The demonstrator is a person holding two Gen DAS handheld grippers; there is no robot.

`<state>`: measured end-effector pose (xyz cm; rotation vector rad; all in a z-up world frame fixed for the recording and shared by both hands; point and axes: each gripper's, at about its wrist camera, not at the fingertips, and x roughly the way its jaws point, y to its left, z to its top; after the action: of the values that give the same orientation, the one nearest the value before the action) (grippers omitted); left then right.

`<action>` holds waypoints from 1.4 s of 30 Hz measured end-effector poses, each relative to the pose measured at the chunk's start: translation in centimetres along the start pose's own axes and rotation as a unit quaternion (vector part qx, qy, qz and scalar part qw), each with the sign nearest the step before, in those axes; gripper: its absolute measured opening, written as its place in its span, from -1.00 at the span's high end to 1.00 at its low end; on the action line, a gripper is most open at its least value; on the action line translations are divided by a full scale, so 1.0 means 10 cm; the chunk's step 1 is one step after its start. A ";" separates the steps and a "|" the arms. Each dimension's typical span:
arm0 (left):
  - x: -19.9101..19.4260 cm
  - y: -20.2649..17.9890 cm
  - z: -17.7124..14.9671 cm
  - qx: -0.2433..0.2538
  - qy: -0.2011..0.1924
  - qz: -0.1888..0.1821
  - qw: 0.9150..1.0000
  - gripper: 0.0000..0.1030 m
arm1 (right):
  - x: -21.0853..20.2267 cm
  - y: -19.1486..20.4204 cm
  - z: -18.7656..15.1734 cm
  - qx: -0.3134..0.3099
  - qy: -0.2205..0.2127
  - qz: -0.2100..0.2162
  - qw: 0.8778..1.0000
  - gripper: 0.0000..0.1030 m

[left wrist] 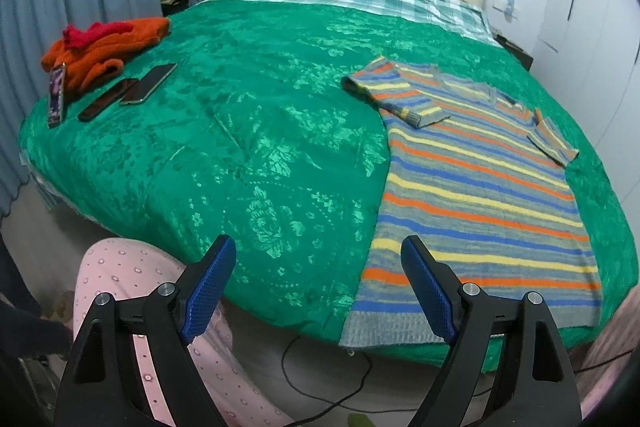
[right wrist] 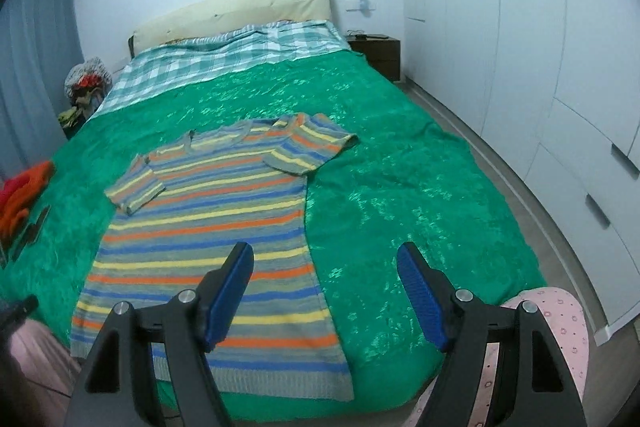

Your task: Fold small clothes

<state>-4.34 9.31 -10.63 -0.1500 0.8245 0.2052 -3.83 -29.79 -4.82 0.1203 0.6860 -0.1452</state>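
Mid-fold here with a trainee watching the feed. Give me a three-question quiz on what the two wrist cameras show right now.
1. True or false: both sleeves of the striped sweater are already folded in over its body.
2. Multiple choice: the phones on the green bedspread lie beside A) the pillow, B) the orange garment, C) the sweater's hem.
3. Is either tool, left tool or right tool, holding cloth?

Key
1. True.
2. B.
3. No; both stand open and empty, above the bed's near edge.

one striped sweater (left wrist: 476,195), one orange garment (left wrist: 108,47), three phones (left wrist: 148,83), two claws (left wrist: 316,259)
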 end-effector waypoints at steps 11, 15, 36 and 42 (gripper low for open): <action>-0.03 -0.08 0.00 0.017 -0.013 0.001 1.000 -0.67 | 0.00 0.04 -0.04 -0.014 -0.001 0.011 1.000 -0.43; -0.04 -0.08 0.00 0.016 -0.015 0.002 1.000 -0.67 | -0.01 0.08 -0.05 -0.022 -0.002 0.014 1.000 -0.43; -0.02 -0.07 0.00 0.019 -0.012 0.004 1.000 -0.67 | 0.01 0.27 -0.13 -0.052 0.006 0.032 0.998 -0.43; -0.01 -0.07 0.00 0.016 -0.009 0.004 1.000 -0.67 | 0.02 0.31 -0.15 -0.061 0.007 0.036 0.997 -0.43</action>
<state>-4.28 8.60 -10.49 -0.1153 0.8098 0.2012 -4.11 -26.51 -5.89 0.0290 0.7022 -0.0331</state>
